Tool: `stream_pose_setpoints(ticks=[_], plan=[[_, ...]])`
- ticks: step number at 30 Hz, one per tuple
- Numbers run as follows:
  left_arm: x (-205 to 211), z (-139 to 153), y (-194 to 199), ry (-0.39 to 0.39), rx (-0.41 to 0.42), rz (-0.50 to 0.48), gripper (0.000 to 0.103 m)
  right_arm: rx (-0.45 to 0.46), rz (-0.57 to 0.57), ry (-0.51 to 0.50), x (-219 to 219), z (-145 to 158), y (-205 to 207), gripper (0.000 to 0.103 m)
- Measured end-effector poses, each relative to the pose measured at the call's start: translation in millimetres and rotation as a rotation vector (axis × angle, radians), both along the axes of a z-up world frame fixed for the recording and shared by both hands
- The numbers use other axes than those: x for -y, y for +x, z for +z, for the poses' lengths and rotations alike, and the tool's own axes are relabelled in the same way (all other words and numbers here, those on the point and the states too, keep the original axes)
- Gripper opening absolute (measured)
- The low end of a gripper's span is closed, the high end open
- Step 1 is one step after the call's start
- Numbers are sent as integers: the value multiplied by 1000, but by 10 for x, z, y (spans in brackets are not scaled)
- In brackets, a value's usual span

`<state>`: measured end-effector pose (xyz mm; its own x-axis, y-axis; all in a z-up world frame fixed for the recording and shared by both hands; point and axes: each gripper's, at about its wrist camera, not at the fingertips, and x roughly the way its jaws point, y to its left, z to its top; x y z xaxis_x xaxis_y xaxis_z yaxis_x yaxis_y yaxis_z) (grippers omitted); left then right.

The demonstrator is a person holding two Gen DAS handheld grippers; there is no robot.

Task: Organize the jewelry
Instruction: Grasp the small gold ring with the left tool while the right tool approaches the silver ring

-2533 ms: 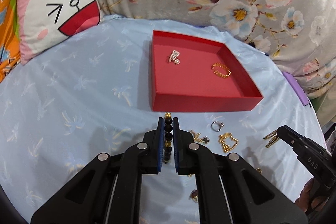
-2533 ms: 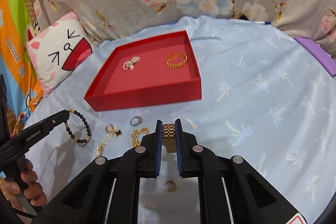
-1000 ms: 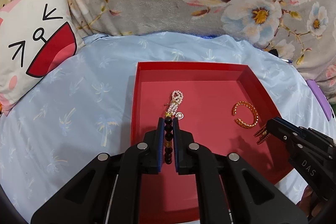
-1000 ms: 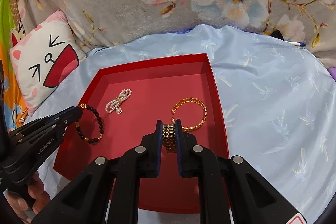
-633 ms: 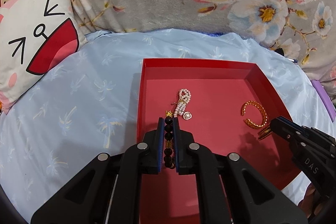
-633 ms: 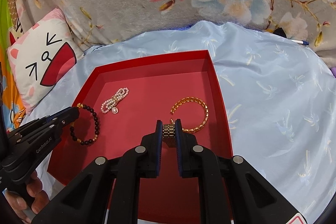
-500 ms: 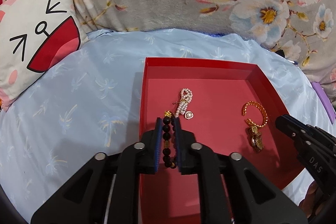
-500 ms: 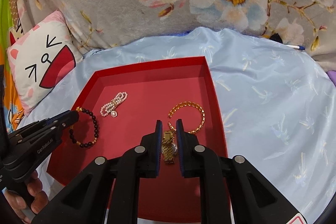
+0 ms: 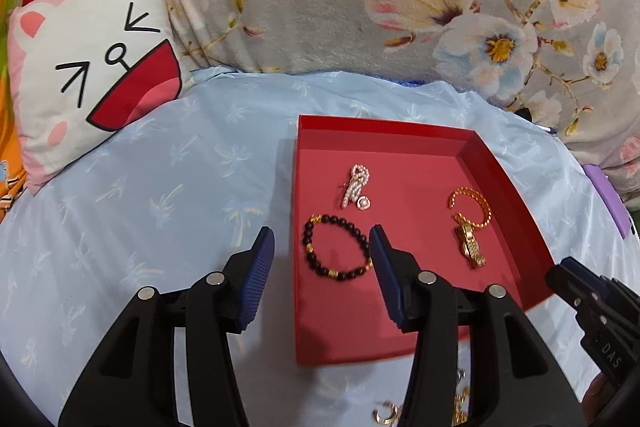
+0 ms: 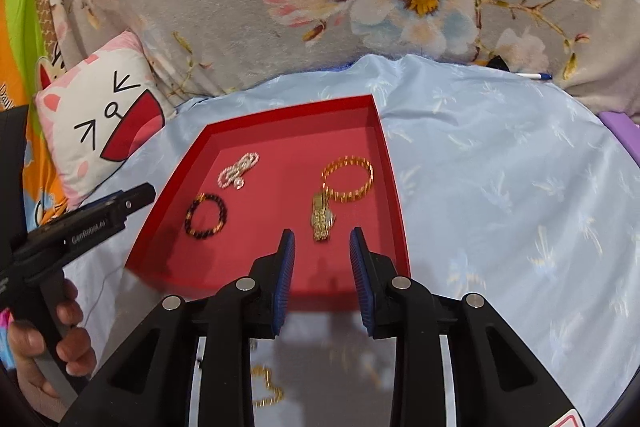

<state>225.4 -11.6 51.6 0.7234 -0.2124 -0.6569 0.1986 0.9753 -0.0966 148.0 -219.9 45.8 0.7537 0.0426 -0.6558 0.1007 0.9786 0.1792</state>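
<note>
Tray (image 9: 504, 171) with four jewelry pieces (image 9: 337, 249).

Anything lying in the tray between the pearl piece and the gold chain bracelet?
No. Between the pearl piece and the gold chain bracelet there is only bare red tray floor; the right wrist view shows it clearly.

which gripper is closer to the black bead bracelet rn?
Left. The left gripper is open with the black bead bracelet lying between its fingertips in the red tray. The right gripper is open nearer the gold watch.
</note>
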Motion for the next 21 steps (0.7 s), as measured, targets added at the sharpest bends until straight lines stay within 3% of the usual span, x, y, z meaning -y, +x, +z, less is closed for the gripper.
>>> stream_pose_setpoints(ticks=[6,21], plan=[[-68,-34,-383,6,-5,-9,50,-38,18,18,-136,-173,-444,28],[-127,-539,-1352,-20,-141,-77,52,-102,-8,38,-177,-467,-1302,28]])
